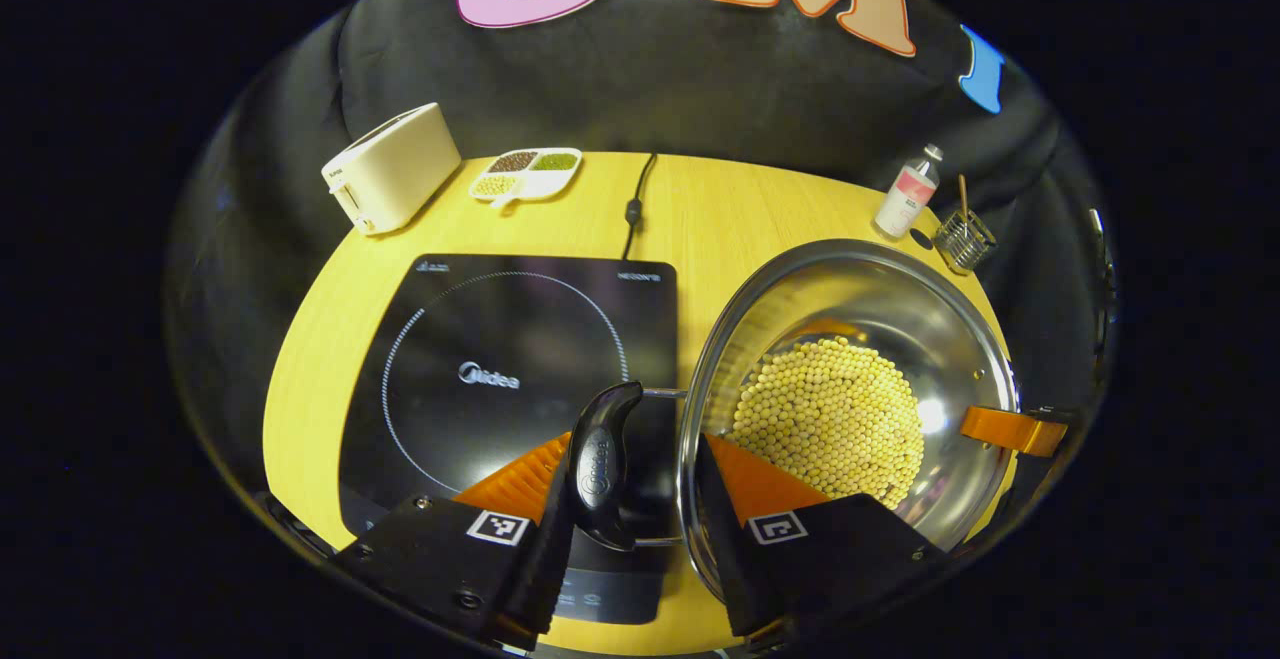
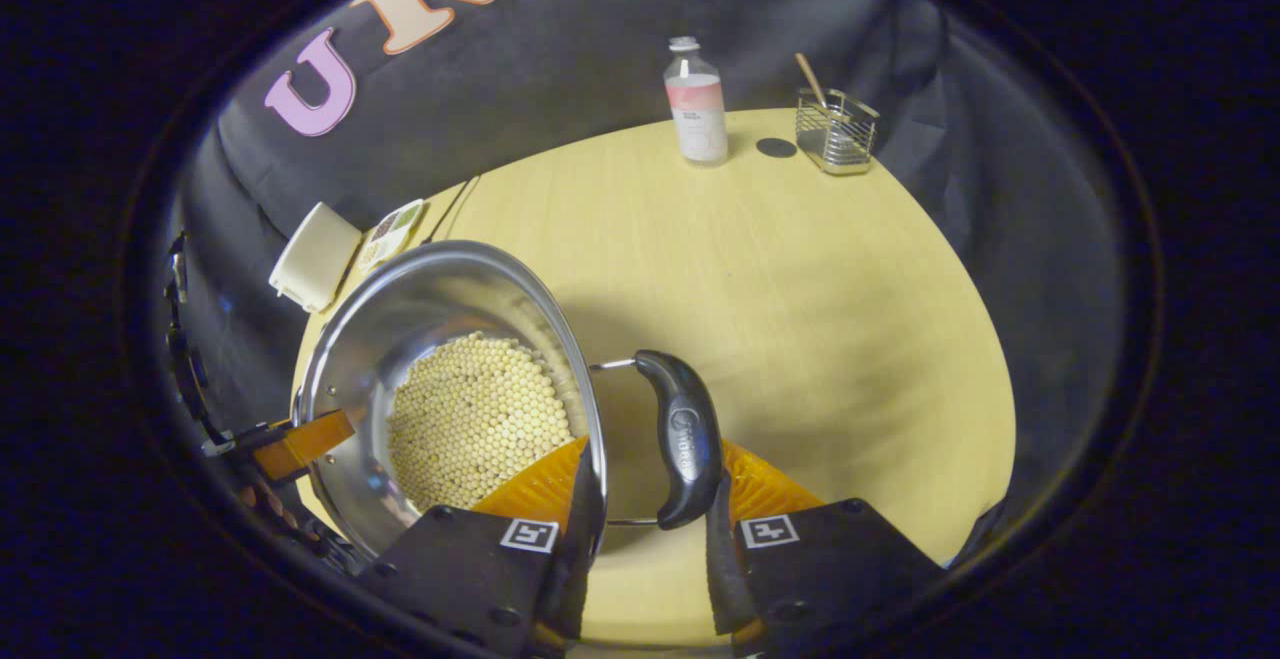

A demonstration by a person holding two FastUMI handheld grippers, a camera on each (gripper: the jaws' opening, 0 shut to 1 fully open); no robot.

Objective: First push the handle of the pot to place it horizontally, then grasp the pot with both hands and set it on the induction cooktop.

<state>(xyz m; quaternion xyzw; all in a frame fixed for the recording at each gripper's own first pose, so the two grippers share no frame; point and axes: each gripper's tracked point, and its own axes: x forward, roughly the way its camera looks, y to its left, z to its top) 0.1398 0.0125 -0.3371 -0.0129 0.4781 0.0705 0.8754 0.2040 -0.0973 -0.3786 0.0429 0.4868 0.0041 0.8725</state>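
Note:
A steel pot (image 1: 900, 299) holding pale round beans (image 1: 830, 419) hangs just right of the black induction cooktop (image 1: 500, 359), casting a wide shadow on the table. My left gripper (image 1: 635, 484) is shut across the pot's black left handle (image 1: 603, 459) and rim, one finger outside the handle and the other inside the wall. My right gripper (image 2: 650, 499) is shut the same way on the black right handle (image 2: 685, 444) and rim of the pot (image 2: 440, 289). Each gripper also appears across the pot in the other's view, the right gripper (image 1: 1012, 431) and the left gripper (image 2: 300, 444).
On the yellow wooden table (image 1: 760, 199) stand a cream toaster (image 1: 390, 167), a divided dish of beans (image 1: 527, 172) and the cooktop's cable (image 1: 635, 201) at the back. A bottle (image 2: 697, 102) and a wire basket (image 2: 836, 131) stand far right. Bare table lies right of the pot.

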